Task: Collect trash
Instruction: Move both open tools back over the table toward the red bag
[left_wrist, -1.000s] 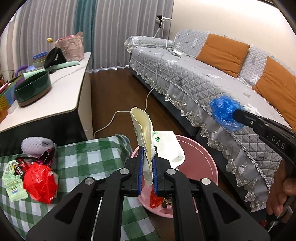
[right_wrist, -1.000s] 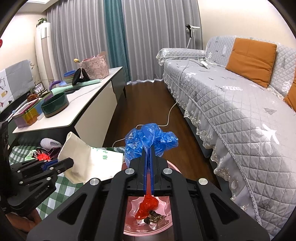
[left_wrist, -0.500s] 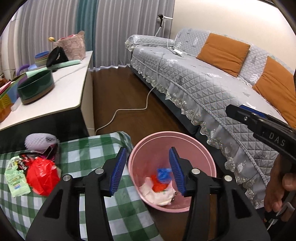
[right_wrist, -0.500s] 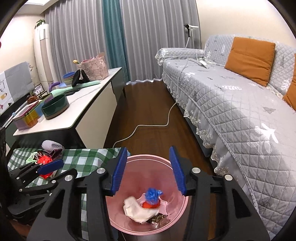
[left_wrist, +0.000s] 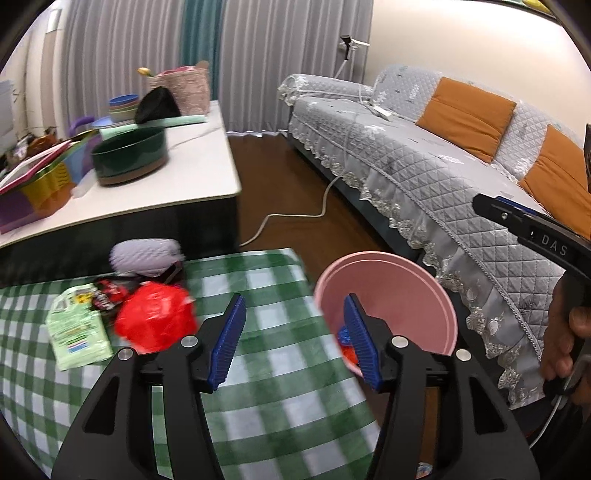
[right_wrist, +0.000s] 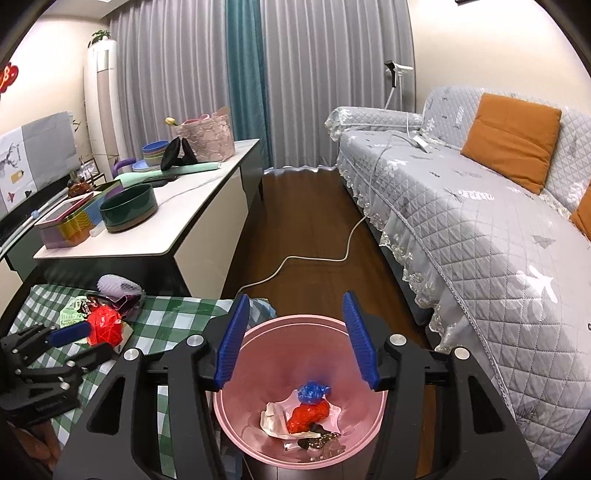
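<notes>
Trash sits split between two places: some lies at the bottom of the pink bin (right_wrist: 295, 373), the rest waits on the green-checked tablecloth (left_wrist: 273, 373) beside it. Much of the bin's contents is hard to read from the right wrist view; dark scraps near its lower wall blur together, and the black finger arms cut off both sides of its rim. From the left wrist view the bin's floor is almost wholly hidden behind one blue pad, with only a sliver of blue and red showing.

Right gripper (right_wrist: 293, 341) hangs above the bin, its jaws having just been opening and now standing moderately apart with nothing between them. Below them in the bin lie a crumpled blue wrapper (right_wrist: 312, 392), a red wrapper (right_wrist: 308, 416) touching it, and a whitish paper bag (right_wrist: 273, 422) beneath both.

Left gripper (left_wrist: 293, 338) hovers over the tablecloth's edge just beside the bin, its jaws likewise just opened to a moderate gap and holding nothing. Farther from the bin, on the cloth, sit a crumpled red bag (left_wrist: 155, 319), a pale green packet (left_wrist: 77, 330) and a white foam net (left_wrist: 146, 256); a dark wrapper among them is too blurred to identify. A hand (left_wrist: 567, 347) grips the right tool's handle on the bin's sofa side.
</notes>
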